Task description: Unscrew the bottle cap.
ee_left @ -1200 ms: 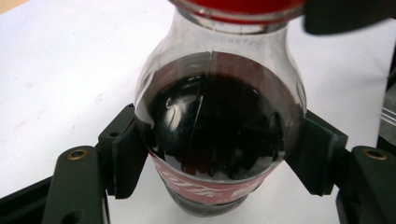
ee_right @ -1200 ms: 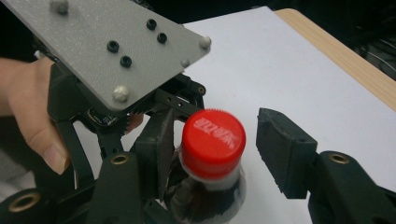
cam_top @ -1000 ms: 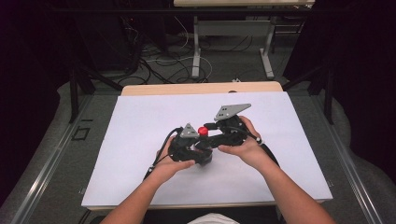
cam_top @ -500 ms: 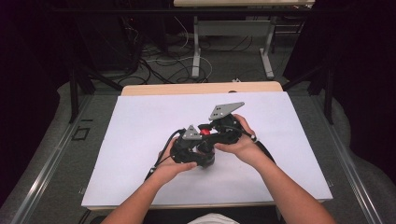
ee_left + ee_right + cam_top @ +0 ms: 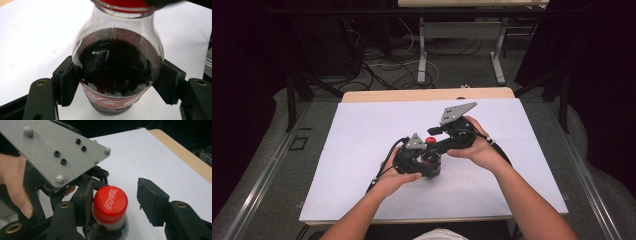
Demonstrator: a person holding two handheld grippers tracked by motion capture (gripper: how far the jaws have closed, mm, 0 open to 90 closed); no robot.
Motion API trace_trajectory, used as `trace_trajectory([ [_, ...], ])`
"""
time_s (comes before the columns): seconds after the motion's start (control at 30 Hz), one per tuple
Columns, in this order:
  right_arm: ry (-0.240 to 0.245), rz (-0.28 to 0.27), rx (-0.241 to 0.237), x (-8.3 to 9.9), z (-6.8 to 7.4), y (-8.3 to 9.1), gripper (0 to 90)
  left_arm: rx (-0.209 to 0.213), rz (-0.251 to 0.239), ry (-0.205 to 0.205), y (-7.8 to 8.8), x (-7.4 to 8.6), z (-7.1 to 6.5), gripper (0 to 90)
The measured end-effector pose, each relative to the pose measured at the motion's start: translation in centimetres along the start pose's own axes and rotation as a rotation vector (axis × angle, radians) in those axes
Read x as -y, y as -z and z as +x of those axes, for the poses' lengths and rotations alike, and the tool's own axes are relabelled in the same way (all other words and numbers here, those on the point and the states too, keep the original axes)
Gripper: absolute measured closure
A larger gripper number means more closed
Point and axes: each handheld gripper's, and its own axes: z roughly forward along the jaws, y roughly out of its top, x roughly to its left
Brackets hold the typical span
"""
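**Cola bottle held by the left gripper, right gripper around its cap**

A small bottle (image 5: 117,72) of dark cola with a red cap (image 5: 110,204) stands on the white table (image 5: 362,130), near the middle. The left gripper (image 5: 117,85) clamps the bottle body, its 2 pads pressed on both sides just above the red label. The right gripper (image 5: 112,202) is around the cap: 1 jaw touches it, the other stands apart, so the jaws are wide. A hand (image 5: 12,185) holds the left gripper.

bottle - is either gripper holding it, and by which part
The left gripper holds the bottle by its body, jaws on both sides. The right gripper is open around the red cap, not clamped.
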Motion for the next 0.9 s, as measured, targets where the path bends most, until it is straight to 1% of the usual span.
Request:
trace_trajectory([
  [0.03,-0.009,-0.012,0.027,0.0,0.1,0.0,44.8,-0.01,-0.013,0.013,-0.1,0.1,0.0,30.0],
  [0.07,-0.025,0.002,0.038,0.0,0.3,0.1,45.0,-0.013,-0.009,0.008,0.0,0.1,0.1,30.1],
  [0.13,-0.04,-0.016,0.069,0.2,0.8,0.0,45.1,-0.023,-0.013,0.022,0.0,0.1,0.2,30.1],
  [0.2,-0.051,-0.011,0.101,0.3,1.3,0.0,46.9,-0.03,-0.008,0.034,0.1,0.1,0.4,30.1],
  [0.23,-0.045,-0.002,0.105,0.3,1.5,-0.1,47.9,-0.033,-0.007,0.036,0.1,0.1,0.5,30.1],
  [0.27,-0.047,-0.008,0.114,0.3,1.7,-0.2,49.2,-0.033,-0.004,0.034,0.1,0.1,0.5,30.1],
  [0.33,-0.031,-0.008,0.116,0.4,2.0,-0.5,51.5,-0.035,-0.019,0.044,0.0,0.2,0.4,30.1],
  [0.37,-0.023,-0.01,0.108,0.3,2.1,-0.6,51.4,-0.032,-0.02,0.035,0.0,0.1,0.4,30.1],
  [0.4,-0.031,-0.017,0.119,0.3,2.2,-0.8,51.6,-0.036,-0.016,0.027,0.0,0.1,0.3,30.1],
  [0.43,-0.025,-0.02,0.115,0.3,2.2,-0.9,52.0,-0.026,0.004,0.012,0.1,0.1,0.3,30.1],
  [0.47,-0.037,-0.02,0.114,0.2,2.3,-1.0,52.4,-0.023,-0.014,0.029,0.0,0.1,0.1,30.1],
  [0.5,-0.045,-0.021,0.112,0.2,2.3,-1.0,53.1,-0.021,-0.003,0.015,0.0,0.1,0.1,30.1],
  [0.53,-0.043,-0.022,0.111,0.2,2.2,-1.1,54.2,-0.025,-0.019,0.018,-0.1,0.0,0.0,30.1],
  [0.57,-0.038,-0.022,0.11,0.1,2.2,-1.1,55.0,-0.017,-0.003,0.011,0.0,0.0,-0.1,30.1],
  [0.6,-0.038,-0.021,0.107,0.1,2.1,-1.2,56.2,-0.015,-0.002,0.005,0.0,0.0,-0.1,30.1],
  [0.63,-0.045,-0.022,0.099,0.1,1.9,-1.2,59.8,-0.016,-0.001,-0.001,0.0,-0.1,-0.2,30.1],
  [0.67,-0.045,-0.022,0.099,0.1,1.9,-1.2,59.8,-0.017,-0.003,0.0,0.0,-0.1,-0.2,30.1],
  [0.7,-0.038,-0.027,0.084,0.1,1.6,-1.2,60.2,-0.014,-0.004,0.009,0.0,-0.1,-0.3,30.1],
  [0.73,-0.038,-0.027,0.084,0.1,1.6,-1.2,60.2,-0.012,-0.003,0.008,0.0,0.0,-0.3,30.1],
  [0.77,-0.044,-0.022,0.074,0.0,1.5,-1.2,60.4,-0.013,-0.002,0.006,-0.1,0.0,-0.3,30.1],
  [0.8,-0.03,-0.01,0.05,0.0,1.3,-1.1,60.6,-0.013,-0.007,0.011,-0.1,0.0,-0.4,30.1],
  [0.83,-0.019,0.0,0.03,-0.1,1.1,-1.0,60.8,0.003,0.01,0.006,0.0,-0.1,-0.3,30.1],
  [0.87,-0.019,0.0,0.03,-0.1,1.1,-1.0,60.8,0.007,0.011,0.002,0.1,-0.1,-0.3,30.1],
  [0.9,-0.008,0.009,0.002,-0.1,0.8,-0.9,60.8,-0.003,-0.001,-0.004,0.0,-0.1,-0.4,30.1],
])
